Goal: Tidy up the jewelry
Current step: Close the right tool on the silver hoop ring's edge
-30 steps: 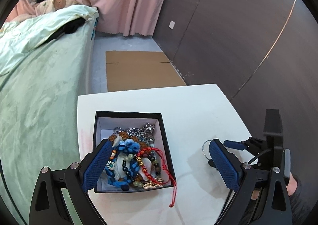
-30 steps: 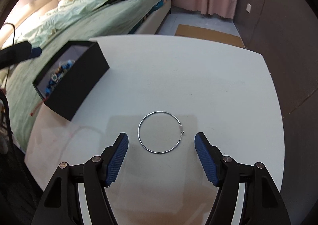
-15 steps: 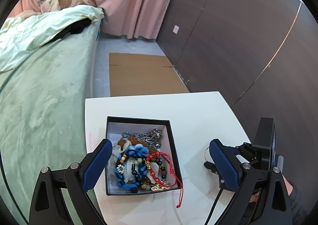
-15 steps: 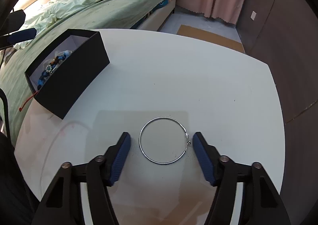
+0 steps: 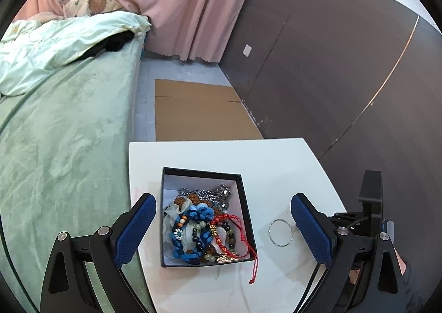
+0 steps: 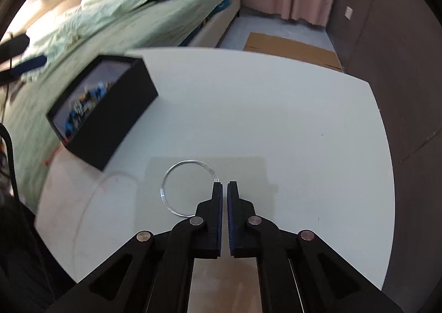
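Right fingers (image 6: 219, 202) closed on hoop (image 6: 190, 172) rim.

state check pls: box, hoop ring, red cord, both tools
black box: open, no lid, on the white table, full of tangled jewelry
silver hoop: out of the box, right side pinched at the right tool's tips
red cord bracelet: draped over the box's near corner, tail hanging outside
right tool: just closed, shut on the hoop
left tool: open, holding nothing, box between its fingers in view

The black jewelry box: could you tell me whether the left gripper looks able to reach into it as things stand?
Probably yes: the left gripper is open, the black jewelry box has no lid, and nothing lies between them.
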{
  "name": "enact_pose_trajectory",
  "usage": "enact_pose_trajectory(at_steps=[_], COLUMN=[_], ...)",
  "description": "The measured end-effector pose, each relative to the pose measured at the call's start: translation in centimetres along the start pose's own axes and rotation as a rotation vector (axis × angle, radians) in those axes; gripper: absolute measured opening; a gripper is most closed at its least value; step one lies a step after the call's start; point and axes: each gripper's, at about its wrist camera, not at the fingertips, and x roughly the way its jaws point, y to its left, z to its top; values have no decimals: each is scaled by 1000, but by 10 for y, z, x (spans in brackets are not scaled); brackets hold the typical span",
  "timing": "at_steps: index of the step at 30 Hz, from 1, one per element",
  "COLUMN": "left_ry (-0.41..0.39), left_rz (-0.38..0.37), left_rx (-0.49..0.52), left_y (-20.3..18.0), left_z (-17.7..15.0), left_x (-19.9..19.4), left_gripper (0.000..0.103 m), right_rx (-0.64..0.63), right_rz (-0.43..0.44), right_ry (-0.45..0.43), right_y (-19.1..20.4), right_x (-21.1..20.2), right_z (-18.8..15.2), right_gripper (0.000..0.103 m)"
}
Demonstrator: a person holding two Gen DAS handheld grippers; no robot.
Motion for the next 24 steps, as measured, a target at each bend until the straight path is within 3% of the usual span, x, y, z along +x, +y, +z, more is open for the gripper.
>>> enact_pose_trajectory(at_steps=[6,7,9,12,16,18,21,24], left_ry=[-10,-10,-9,-8,-13,-13,-11,-8], left_rz=[-1,0,2,5,3,1,1,2], left_rx=[-29,-31,-34,-35,-38,-38,-32,-33], left_y=[9,11,13,15,16,16,15,15], left_z=[0,0,-1,-2,0,0,0,0], left_x=[-5,-5,-6,-7,-8,-7,-7,-6], left_gripper=[98,98,98,98,98,98,98,98], right_rx=[14,25,57,68,41,10,-11,-1], right_rz=[10,15,29,45,31,-8,-29,-27], right_ry=[-2,15,41,44,69,66,72,74], right_y=[3,2,-1,-1,5,11,14,13], right_x=[-3,0,7,9,17,18,18,17], right_z=[6,6,5,3,0,-1,-1,-2], right_gripper=[6,9,32,36,36,29,7,4])
